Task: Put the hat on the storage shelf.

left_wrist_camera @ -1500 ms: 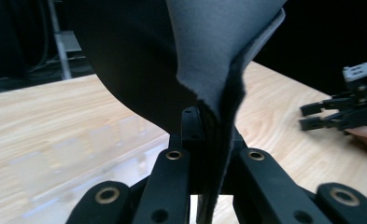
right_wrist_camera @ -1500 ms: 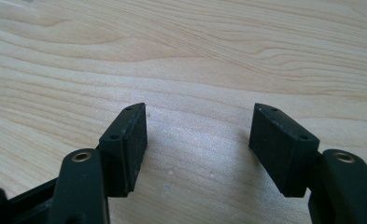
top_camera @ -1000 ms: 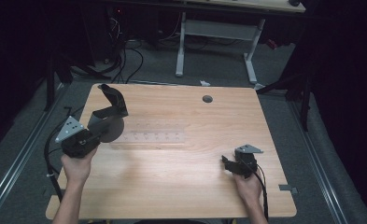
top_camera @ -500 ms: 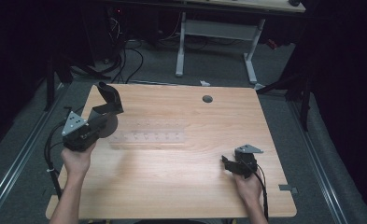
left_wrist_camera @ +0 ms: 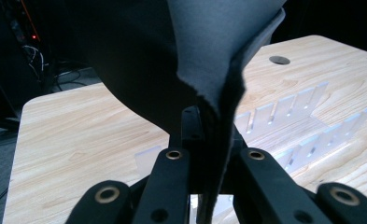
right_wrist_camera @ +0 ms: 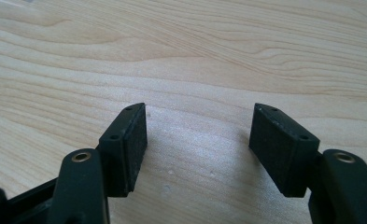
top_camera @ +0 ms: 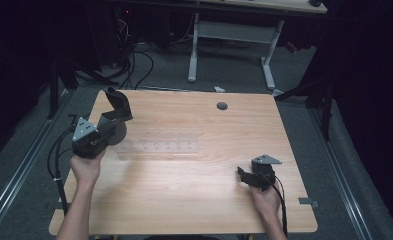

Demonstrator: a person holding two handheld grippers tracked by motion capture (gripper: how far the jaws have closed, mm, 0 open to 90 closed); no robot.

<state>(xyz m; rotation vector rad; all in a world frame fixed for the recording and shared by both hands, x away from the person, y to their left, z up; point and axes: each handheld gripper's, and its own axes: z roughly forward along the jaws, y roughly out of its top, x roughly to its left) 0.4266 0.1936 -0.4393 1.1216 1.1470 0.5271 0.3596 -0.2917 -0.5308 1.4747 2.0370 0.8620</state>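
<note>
A dark grey cloth [left_wrist_camera: 209, 56] is pinched and held up by the left gripper [top_camera: 104, 131] beside a clear plastic rack [top_camera: 156, 147] on the wooden table [top_camera: 194, 200], while the right gripper [right_wrist_camera: 197, 140] is spread wide, low over bare wood.

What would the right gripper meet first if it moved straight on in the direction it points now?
Most likely the bare wooden table. The right gripper, jaws open and holding nothing, points down at the wood, and nothing lies between them. How far off the surface is, I cannot judge.
</note>
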